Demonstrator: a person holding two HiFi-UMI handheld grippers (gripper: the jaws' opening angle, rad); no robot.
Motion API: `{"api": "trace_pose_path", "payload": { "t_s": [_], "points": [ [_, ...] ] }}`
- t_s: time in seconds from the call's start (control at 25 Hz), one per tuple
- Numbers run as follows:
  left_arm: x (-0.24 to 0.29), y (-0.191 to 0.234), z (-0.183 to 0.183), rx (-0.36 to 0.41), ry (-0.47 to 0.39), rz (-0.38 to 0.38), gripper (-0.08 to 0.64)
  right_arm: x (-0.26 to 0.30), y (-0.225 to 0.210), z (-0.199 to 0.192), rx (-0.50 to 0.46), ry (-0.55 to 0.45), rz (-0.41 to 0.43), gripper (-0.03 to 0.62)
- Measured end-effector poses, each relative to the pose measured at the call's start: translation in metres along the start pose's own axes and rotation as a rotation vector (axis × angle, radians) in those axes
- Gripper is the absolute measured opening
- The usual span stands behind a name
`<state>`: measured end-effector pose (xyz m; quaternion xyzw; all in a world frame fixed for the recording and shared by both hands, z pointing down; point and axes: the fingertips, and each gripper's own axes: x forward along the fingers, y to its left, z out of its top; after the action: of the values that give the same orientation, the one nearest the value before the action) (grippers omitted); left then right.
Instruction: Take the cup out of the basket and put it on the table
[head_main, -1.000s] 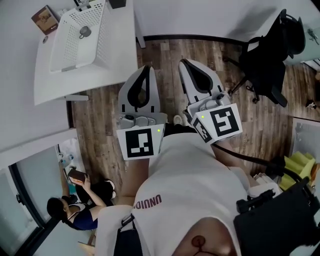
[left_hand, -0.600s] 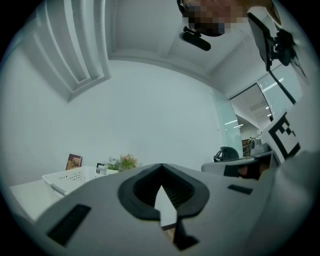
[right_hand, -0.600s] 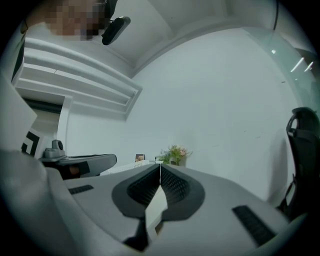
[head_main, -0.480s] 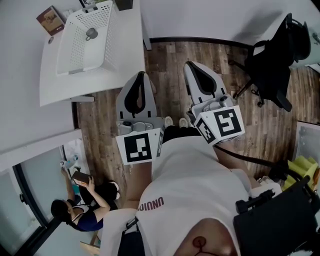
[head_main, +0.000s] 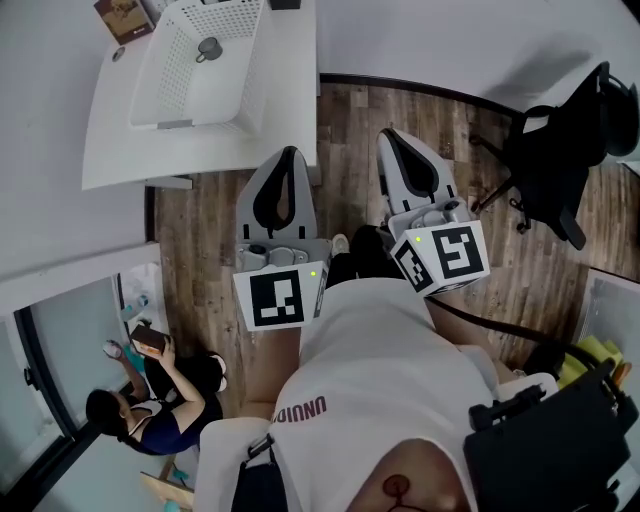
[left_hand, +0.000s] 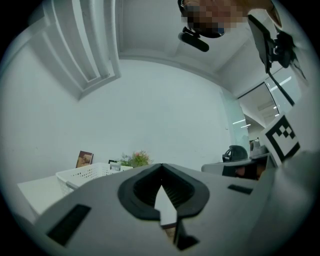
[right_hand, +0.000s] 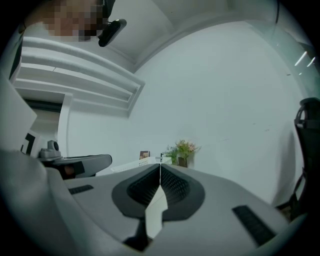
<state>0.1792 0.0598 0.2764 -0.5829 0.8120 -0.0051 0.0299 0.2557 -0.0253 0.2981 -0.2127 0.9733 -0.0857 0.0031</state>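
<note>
Ahead and to the left of left gripper, well apart from it: white table bearing white perforated basket. Inside basket, on its floor: small grey cup, mouth up, handle showing, touched by neither gripper. Past basket's far left corner, on same table: small brown framed picture, upright in left gripper view. Beyond basket: small potted plant with pinkish blooms, visible over the closed tips in both gripper views. Left gripper: closed tip to tip, nothing between pads, pointing forward above wood floor, tips reaching table's near edge in head view; over it or short of it, unclear. Right gripper: alongside on the right, likewise fully closed and empty, above same floor. Marker cubes on both, facing up toward head camera. Both held close in front of white-shirted torso. Well off to right of right gripper: black office chair. Behind and left of left gripper, lower down: seated person, dark object in hand.
</note>
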Motion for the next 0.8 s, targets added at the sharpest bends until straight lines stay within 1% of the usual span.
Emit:
{"api": "trace_pose_path", "payload": {
  "t_s": [0.04, 0.16, 0.4, 0.44, 0.56, 0.6, 0.8],
  "points": [
    [-0.001, 0.003, -0.001, -0.008, 0.003, 0.009, 0.011, 0.003, 0.004, -0.002, 0.0, 0.004, 0.013, 0.02],
    [-0.002, 0.013, -0.001, -0.073, 0.01, 0.052, 0.011, 0.014, 0.015, -0.004, -0.005, 0.01, 0.055, 0.02],
    [-0.013, 0.042, -0.003, -0.092, 0.005, 0.142, 0.011, 0.042, 0.036, -0.003, -0.036, 0.009, 0.132, 0.02],
    [-0.016, 0.05, -0.003, -0.087, 0.003, 0.16, 0.011, 0.047, 0.041, -0.003, -0.039, 0.008, 0.146, 0.02],
    [-0.022, 0.078, -0.001, -0.029, -0.02, 0.21, 0.011, 0.07, 0.056, 0.0, -0.041, -0.002, 0.191, 0.02],
    [-0.023, 0.088, 0.0, -0.02, -0.027, 0.231, 0.011, 0.078, 0.061, 0.002, -0.042, -0.008, 0.205, 0.02],
    [-0.029, 0.14, 0.003, -0.025, -0.028, 0.342, 0.011, 0.127, 0.092, 0.014, -0.042, -0.036, 0.276, 0.02]
  ]
}}
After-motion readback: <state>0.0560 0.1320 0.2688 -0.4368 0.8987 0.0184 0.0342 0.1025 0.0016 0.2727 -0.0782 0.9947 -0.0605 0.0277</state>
